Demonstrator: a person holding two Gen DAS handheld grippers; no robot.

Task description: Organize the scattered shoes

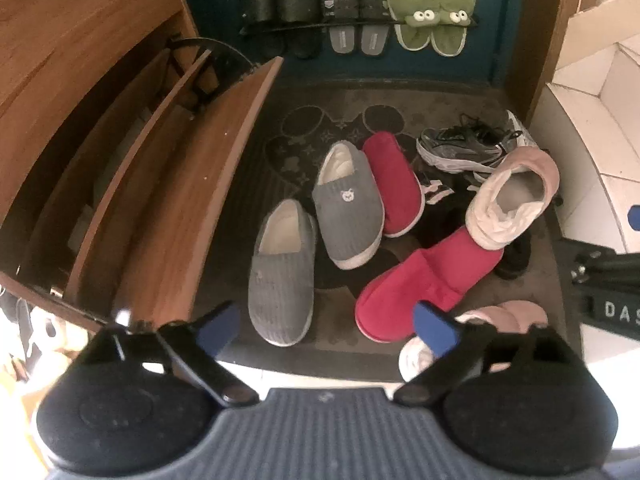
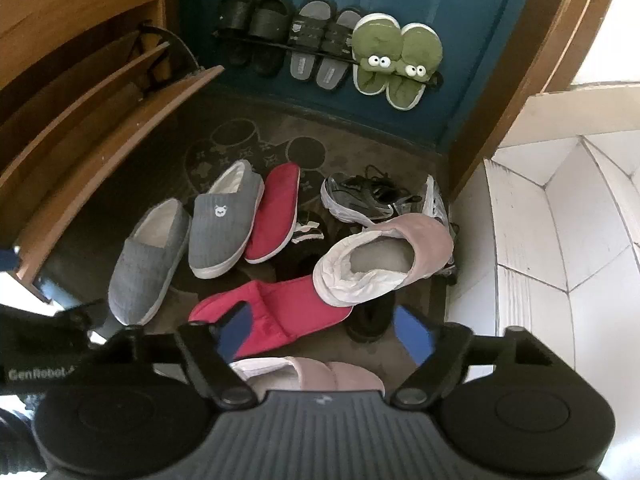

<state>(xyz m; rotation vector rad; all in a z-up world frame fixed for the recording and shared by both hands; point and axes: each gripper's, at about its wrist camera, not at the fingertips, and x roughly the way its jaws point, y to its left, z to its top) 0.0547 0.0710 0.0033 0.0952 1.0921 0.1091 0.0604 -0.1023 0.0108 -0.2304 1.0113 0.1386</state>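
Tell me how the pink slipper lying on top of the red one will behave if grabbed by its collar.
The pink slipper looks soft: its white lining is crumpled, so the collar would probably fold. It likely weighs little. Propped on the red slipper, it may slide off when nudged.

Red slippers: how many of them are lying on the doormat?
2. One red slipper lies beside the grey slipper with the bear logo. The other red slipper lies nearer the camera, under the pink slipper. More could be hidden under the pile.
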